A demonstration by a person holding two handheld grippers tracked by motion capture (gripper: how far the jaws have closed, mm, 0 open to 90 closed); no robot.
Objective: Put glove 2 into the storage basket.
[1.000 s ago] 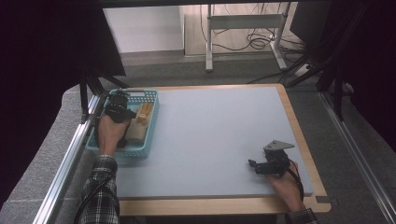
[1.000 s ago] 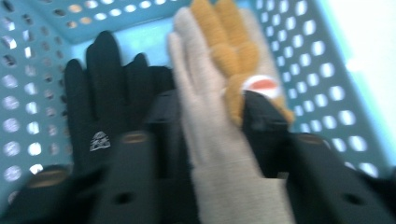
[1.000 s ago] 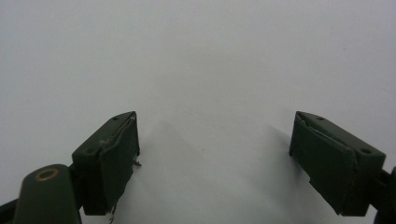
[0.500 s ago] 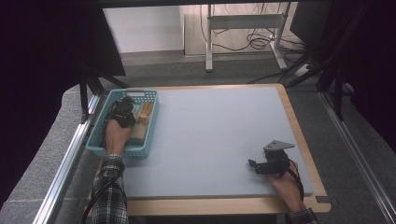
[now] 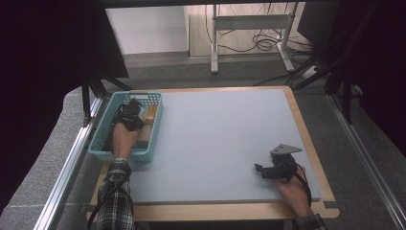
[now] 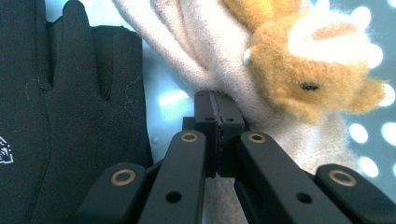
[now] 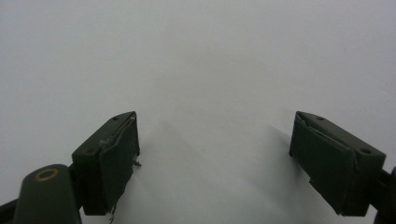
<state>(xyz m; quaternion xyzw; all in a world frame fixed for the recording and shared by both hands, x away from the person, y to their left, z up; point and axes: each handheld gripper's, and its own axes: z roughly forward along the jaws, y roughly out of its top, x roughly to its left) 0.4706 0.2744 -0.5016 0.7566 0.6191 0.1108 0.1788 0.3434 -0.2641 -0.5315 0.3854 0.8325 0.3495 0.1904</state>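
— How many things are in that teal basket (image 5: 106,139) at the far left of the table (image 5: 225,139)?

— I count two up close: one black glove (image 6: 70,121) lying flat on the left, and one cream knitted glove (image 6: 196,51) with a fuzzy orange animal face beside it on the right. In the high view there is some tan and cream stuff in the basket too, too small to sort out.

— And the grippers?

— Two, one in each hand. The left gripper (image 5: 128,115) is down inside the basket. Its jaws have just closed; they are pressed together, their tips at the edge of the cream glove. Whether any cloth is actually caught between them I cannot tell, as the pads look closed against each other.

— The other one?

— The right gripper (image 5: 276,168) sits near the right front corner of the table, well apart from the basket, low over the bare grey mat. Its two jaws are spread wide with nothing between them.

— One person?

— One, in a checked sleeve (image 5: 115,201) on the left arm.
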